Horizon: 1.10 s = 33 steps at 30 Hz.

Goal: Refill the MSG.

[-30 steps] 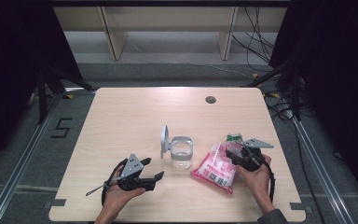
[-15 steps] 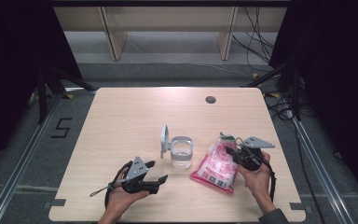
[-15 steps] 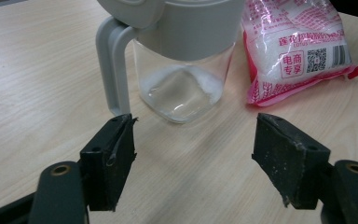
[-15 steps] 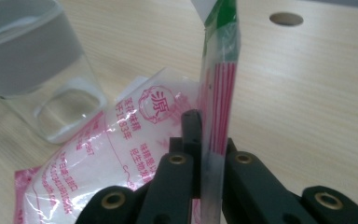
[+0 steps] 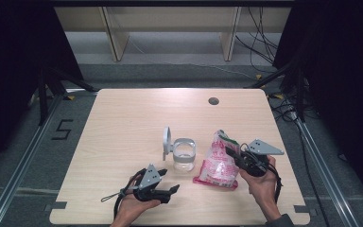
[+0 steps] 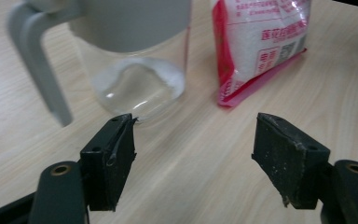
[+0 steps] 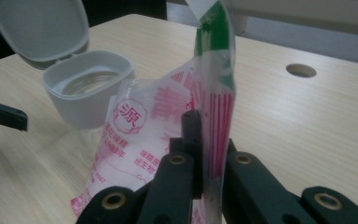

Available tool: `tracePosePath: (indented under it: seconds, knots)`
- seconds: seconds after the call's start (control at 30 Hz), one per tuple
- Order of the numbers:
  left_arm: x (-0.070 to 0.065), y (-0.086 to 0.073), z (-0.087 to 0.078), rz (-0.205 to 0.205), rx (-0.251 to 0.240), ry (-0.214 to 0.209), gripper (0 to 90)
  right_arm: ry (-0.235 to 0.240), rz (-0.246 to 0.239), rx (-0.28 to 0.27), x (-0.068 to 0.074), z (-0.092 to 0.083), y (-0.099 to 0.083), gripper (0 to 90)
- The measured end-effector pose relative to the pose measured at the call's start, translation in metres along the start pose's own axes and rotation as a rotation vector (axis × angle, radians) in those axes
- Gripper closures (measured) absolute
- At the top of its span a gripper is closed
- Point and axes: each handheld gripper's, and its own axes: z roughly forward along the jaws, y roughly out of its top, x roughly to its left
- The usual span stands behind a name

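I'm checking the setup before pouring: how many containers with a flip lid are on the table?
1. A clear jar with a grey collar and open flip lid stands mid-table, between the open left gripper and the pink bag, which the right gripper pinches.

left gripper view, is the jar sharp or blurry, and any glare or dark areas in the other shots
Left gripper view: the jar is soft, out of focus up close, its glass base catching pale highlights; the tongs' pads are sharper. Right gripper view: the bag is slightly blurred, its film glossy. High view: the table is evenly lit, with weak shadows, while both sides fall into near black.
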Motion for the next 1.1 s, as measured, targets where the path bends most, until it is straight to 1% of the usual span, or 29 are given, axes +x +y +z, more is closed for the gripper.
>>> tracePosePath:
  seconds: [0.03, 0.07, 0.1, 0.17, 0.2, 0.23, 0.27, 0.3, 0.33, 0.37, 0.4, 0.43, 0.5, 0.53, 0.57, 0.6, 0.63, 0.67, 0.7, 0.73, 0.77, 0.8, 0.83, 0.87, 0.9, 0.97, 1.0, 1.03, 1.1]
  knots:
    - [-0.004, 0.001, 0.004, -0.006, -0.002, -0.002, 28.9, 0.002, -0.013, -0.014, 0.003, 0.0, 0.001, 90.0]
    - [-0.008, 0.002, 0.009, -0.007, -0.006, -0.009, 28.9, 0.012, -0.041, -0.016, 0.004, -0.001, 0.003, 90.0]
    - [-0.011, 0.002, 0.013, 0.01, 0.004, -0.011, 29.0, 0.023, -0.05, -0.025, 0.005, -0.002, 0.005, 90.0]
    - [-0.019, 0.004, 0.021, 0.037, 0.021, -0.034, 28.9, 0.031, -0.051, -0.025, 0.008, -0.005, 0.009, 90.0]
    - [-0.022, 0.005, 0.024, 0.046, 0.023, -0.036, 28.9, 0.033, -0.055, -0.029, 0.01, -0.006, 0.01, 90.0]
    - [-0.024, 0.006, 0.027, 0.061, 0.017, -0.022, 28.9, 0.033, -0.055, -0.031, 0.012, -0.008, 0.011, 90.0]
    - [-0.027, 0.007, 0.03, 0.054, 0.012, -0.021, 29.1, 0.031, -0.054, -0.031, 0.015, -0.01, 0.013, 90.0]
    - [-0.029, 0.009, 0.032, 0.053, 0.013, -0.021, 29.1, 0.035, -0.056, -0.046, 0.017, -0.01, 0.014, 90.0]
    - [-0.031, 0.011, 0.035, 0.049, 0.0, -0.019, 29.2, 0.04, -0.086, -0.041, 0.017, -0.012, 0.016, 90.0]
    - [-0.031, 0.013, 0.037, 0.061, 0.005, -0.013, 29.4, 0.044, -0.122, -0.047, 0.018, -0.013, 0.017, 90.0]
    - [-0.032, 0.014, 0.039, 0.061, 0.001, -0.013, 29.4, 0.046, -0.135, -0.038, 0.02, -0.015, 0.019, 90.0]
    - [-0.032, 0.016, 0.041, 0.055, -0.001, -0.008, 29.4, 0.034, -0.156, -0.061, 0.021, -0.015, 0.021, 90.0]
    - [-0.034, 0.019, 0.043, 0.045, -0.016, -0.004, 29.2, 0.045, -0.144, -0.054, 0.023, -0.019, 0.024, 90.0]
    - [-0.036, 0.02, 0.043, 0.045, -0.012, -0.003, 29.3, 0.037, -0.169, -0.061, 0.024, -0.02, 0.026, 90.0]
    - [-0.036, 0.021, 0.043, 0.053, -0.014, 0.006, 29.3, 0.03, -0.171, -0.067, 0.026, -0.021, 0.028, 90.0]
    - [-0.037, 0.022, 0.044, 0.047, -0.018, 0.005, 29.3, 0.025, -0.142, -0.051, 0.029, -0.024, 0.028, 90.0]
    - [-0.038, 0.023, 0.045, 0.022, -0.024, -0.002, 29.2, 0.021, -0.188, -0.067, 0.028, -0.024, 0.031, 90.0]
    - [-0.039, 0.024, 0.047, 0.028, -0.029, -0.001, 29.1, 0.029, -0.189, -0.061, 0.03, -0.026, 0.032, 90.0]
    - [-0.042, 0.025, 0.048, 0.041, -0.031, 0.006, 29.1, 0.027, -0.208, -0.068, 0.031, -0.027, 0.034, 90.0]
    - [-0.044, 0.026, 0.05, 0.058, -0.023, 0.013, 29.0, 0.034, -0.203, -0.057, 0.033, -0.029, 0.036, 90.0]
    - [-0.046, 0.027, 0.053, 0.057, -0.03, 0.012, 28.9, 0.02, -0.216, -0.072, 0.032, -0.03, 0.039, 90.0]
    - [-0.049, 0.028, 0.055, 0.053, -0.033, 0.009, 28.9, 0.034, -0.21, -0.061, 0.033, -0.032, 0.042, 90.0]
    - [-0.05, 0.029, 0.057, 0.059, -0.029, 0.002, 28.9, 0.021, -0.214, -0.066, 0.033, -0.034, 0.045, 90.0]
    - [-0.051, 0.03, 0.059, 0.079, -0.033, 0.023, 28.7, 0.027, -0.201, -0.058, 0.034, -0.037, 0.048, 90.0]
    - [-0.053, 0.031, 0.061, 0.096, -0.033, 0.038, 28.6, 0.036, -0.222, -0.071, 0.034, -0.038, 0.051, 90.0]
    - [-0.056, 0.034, 0.065, 0.129, -0.029, 0.046, 28.1, 0.032, -0.24, -0.086, 0.035, -0.042, 0.058, 90.0]
    - [-0.058, 0.036, 0.068, 0.11, -0.057, 0.033, 27.9, 0.028, -0.245, -0.09, 0.036, -0.044, 0.061, 90.0]
    - [-0.059, 0.037, 0.069, 0.127, -0.05, 0.047, 27.9, 0.037, -0.234, -0.088, 0.037, -0.046, 0.064, 90.0]
    - [-0.06, 0.04, 0.073, 0.129, -0.05, 0.055, 28.6, 0.065, -0.231, -0.085, 0.039, -0.051, 0.07, 90.0]
